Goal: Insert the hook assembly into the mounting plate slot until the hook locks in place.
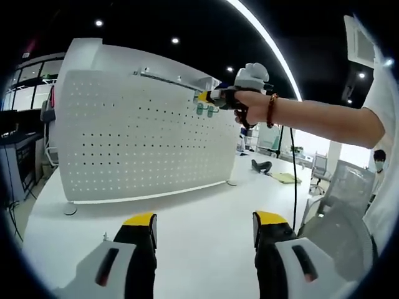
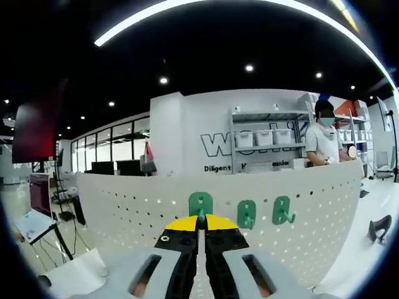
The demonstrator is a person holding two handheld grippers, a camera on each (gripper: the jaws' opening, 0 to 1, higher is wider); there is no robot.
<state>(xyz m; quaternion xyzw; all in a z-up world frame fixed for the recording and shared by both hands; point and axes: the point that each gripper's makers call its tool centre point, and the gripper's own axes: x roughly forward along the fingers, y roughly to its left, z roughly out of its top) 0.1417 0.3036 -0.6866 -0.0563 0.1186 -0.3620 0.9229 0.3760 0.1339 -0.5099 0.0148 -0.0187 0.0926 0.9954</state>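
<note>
A white pegboard mounting plate stands upright on the white table. In the left gripper view my left gripper hangs open above the table in front of the plate, with nothing between its yellow-tipped jaws. A hand holds my right gripper at the plate's upper right, by green hooks. In the right gripper view my right gripper is shut on the stem of a green hook that sits against the plate. Two more green hooks hang on the plate to its right.
A metal rail runs along the plate's top. A black object and a yellowish item lie on the table beyond the plate. A grey chair stands at the right. A person stands by shelves behind the plate.
</note>
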